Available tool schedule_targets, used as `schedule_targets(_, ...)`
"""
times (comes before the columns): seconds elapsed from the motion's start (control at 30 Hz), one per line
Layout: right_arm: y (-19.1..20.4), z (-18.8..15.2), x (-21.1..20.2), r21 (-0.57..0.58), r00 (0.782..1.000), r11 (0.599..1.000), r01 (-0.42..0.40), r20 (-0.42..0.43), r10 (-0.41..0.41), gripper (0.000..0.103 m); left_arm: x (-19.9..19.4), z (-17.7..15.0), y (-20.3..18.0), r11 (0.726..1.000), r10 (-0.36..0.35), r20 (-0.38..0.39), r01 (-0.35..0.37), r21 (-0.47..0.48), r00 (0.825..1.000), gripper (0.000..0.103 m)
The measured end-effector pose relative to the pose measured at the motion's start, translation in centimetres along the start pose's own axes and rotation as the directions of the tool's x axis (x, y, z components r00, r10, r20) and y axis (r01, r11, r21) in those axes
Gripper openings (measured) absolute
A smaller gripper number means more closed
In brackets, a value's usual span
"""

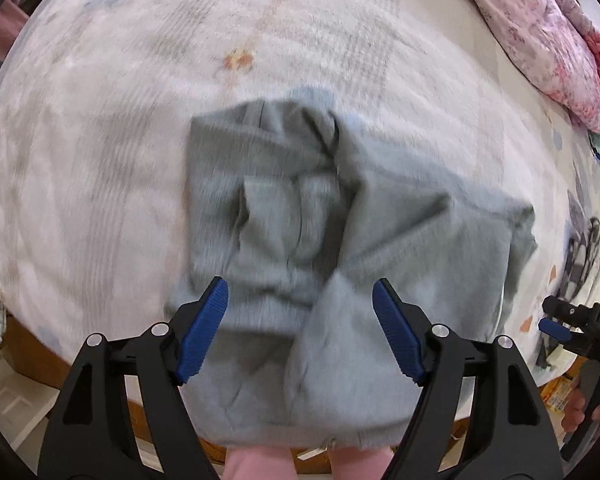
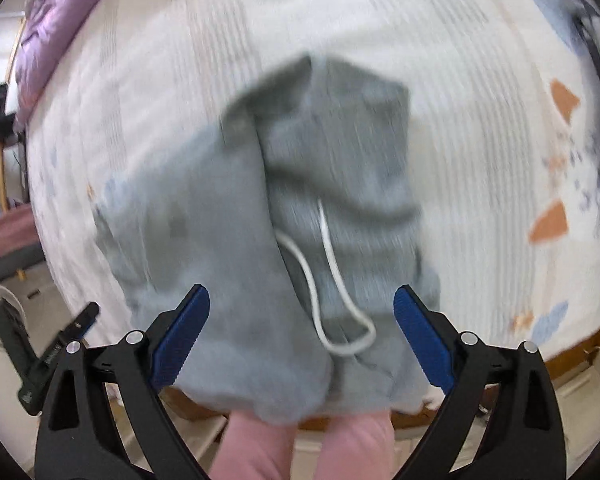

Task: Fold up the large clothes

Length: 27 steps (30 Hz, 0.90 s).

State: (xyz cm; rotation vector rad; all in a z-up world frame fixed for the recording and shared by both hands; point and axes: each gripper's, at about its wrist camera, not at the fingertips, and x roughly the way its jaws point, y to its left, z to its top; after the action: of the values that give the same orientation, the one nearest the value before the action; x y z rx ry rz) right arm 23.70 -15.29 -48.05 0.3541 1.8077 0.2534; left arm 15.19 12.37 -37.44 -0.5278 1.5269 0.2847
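Grey garment [image 1: 300,220] lies bunched on bed [image 1: 100,140], near edge draping over side toward you. Partly folded at best: layers overlap unevenly, white drawstring [image 2: 328,280] loose on top. Your left gripper [image 1: 300,328] spread wide, holding nothing. Your right gripper [image 2: 302,332] likewise wide, empty. Remaining, by my judgement: flatten, square edges, final folds. Both views blurred.

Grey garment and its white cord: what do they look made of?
The grey garment looks like soft, matte knit fleece, maybe cotton jersey: thick rounded folds, no sheen, though blur hides the weave. The white cord looks like a smooth round drawstring, fibre unclear.
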Motion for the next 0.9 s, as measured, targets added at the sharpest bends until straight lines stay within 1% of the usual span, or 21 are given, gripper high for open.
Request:
schedule_targets(0.07,0.1,1.3,0.4,0.008,1.0,1.0,-0.018,0.006,0.018,0.09,0.9,1.8,-0.1,1.0,-0.018,-0.011,0.017,-0.017,1.0,0.076)
schedule_targets(0.17,0.8,3.6,1.8,0.001,0.999,0.999,-0.047,0.026,0.047,0.09,3.0,4.9,-0.7,0.997,-0.07,-0.022,0.069,-0.035,0.997,0.076)
schedule_targets(0.23,1.6,5.3,2.6,-0.006,0.997,0.997,-0.075,0.03,0.075,0.087,4.4,6.6,-1.1,0.996,-0.082,-0.022,0.081,-0.037,0.996,0.075)
schedule_targets(0.27,1.9,5.6,2.9,-0.011,0.996,0.996,-0.087,0.035,0.088,0.085,4.9,7.2,-1.2,0.996,-0.083,-0.018,0.083,-0.042,0.996,0.069)
schedule_targets(0.3,2.4,6.5,3.3,-0.017,0.994,0.995,-0.095,0.047,0.095,0.084,5.6,8.1,-1.2,0.995,-0.084,-0.006,0.083,-0.062,0.996,0.061)
schedule_targets(0.33,2.7,7.2,3.6,-0.02,0.994,0.996,-0.09,0.058,0.091,0.084,6.4,8.7,-1.2,0.992,-0.095,-0.008,0.094,-0.089,0.995,0.044)
schedule_targets(0.4,2.9,8.6,4.5,-0.022,0.991,0.995,-0.099,0.089,0.101,0.084,7.8,9.5,-1.0,0.981,-0.14,-0.015,0.137,-0.135,0.99,0.029)
schedule_targets(0.43,2.7,9.1,4.8,-0.021,0.989,0.993,-0.114,0.09,0.115,0.078,8.5,9.9,-0.9,0.976,-0.148,-0.013,0.145,-0.16,0.989,0.015)
schedule_targets(0.47,2.6,9.8,5.9,-0.011,0.987,0.99,-0.143,0.064,0.144,0.05,8.8,10.1,-0.8,0.976,-0.14,-0.012,0.136,-0.171,0.99,0.011)
schedule_targets(0.5,2.8,10.1,6.7,-0.001,0.988,0.988,-0.152,0.035,0.152,0.025,8.9,10.4,-0.7,0.973,-0.146,-0.008,0.143,-0.18,0.989,0.009)
schedule_targets(0.53,2.6,10.4,7.4,0.029,0.991,0.99,-0.137,-0.004,0.137,0.014,8.7,10.7,-0.7,0.972,-0.152,0.005,0.15,-0.182,0.988,0.008)
schedule_targets(0.57,2.5,10.6,6.8,0.043,0.988,0.987,-0.155,0.024,0.154,0.011,8.0,11.0,-0.8,0.971,-0.152,0.021,0.153,-0.182,0.988,0.008)
schedule_targets(0.6,2.7,10.7,5.7,0.034,0.981,0.983,-0.182,0.069,0.179,0.01,7.6,11.2,-0.8,0.972,-0.151,0.024,0.153,-0.181,0.988,0.007)
schedule_targets(0.63,3.1,10.9,4.7,0.014,0.979,0.984,-0.178,0.1,0.176,0.01,7.2,11.5,-1.0,0.973,-0.149,0.028,0.152,-0.177,0.988,0.007)
schedule_targets(0.67,3.3,11.1,4.1,0.004,0.981,0.987,-0.162,0.113,0.161,0.006,7.1,11.7,-1.1,0.973,-0.148,0.033,0.152,-0.172,0.988,0.007)
schedule_targets(0.7,3.6,11.7,3.8,0.002,0.983,0.99,-0.142,0.115,0.14,0.006,7.1,12.1,-1.4,0.976,-0.142,0.037,0.146,-0.161,0.989,0.007)
schedule_targets(0.77,3.5,12.7,4.5,0.032,0.986,0.99,-0.139,0.101,0.135,0.006,8.2,13.2,-1.6,0.98,-0.113,0.02,0.115,-0.162,0.993,0.007)
schedule_targets(0.83,2.8,13.5,6.0,0.059,0.99,0.991,-0.119,0.08,0.114,0.006,9.5,13.6,-1.5,0.976,-0.113,-0.018,0.107,-0.191,0.993,0.008)
schedule_targets(0.87,2.5,13.6,7.0,0.07,0.995,0.993,-0.097,0.031,0.095,0.008,10.1,13.8,-1.5,0.976,-0.107,-0.053,0.095,-0.198,0.993,0.011)
schedule_targets(0.9,2.2,13.4,7.2,0.085,0.996,0.993,-0.086,0.001,0.086,0.009,9.7,13.7,-1.6,0.976,-0.114,-0.055,0.101,-0.193,0.992,0.011)
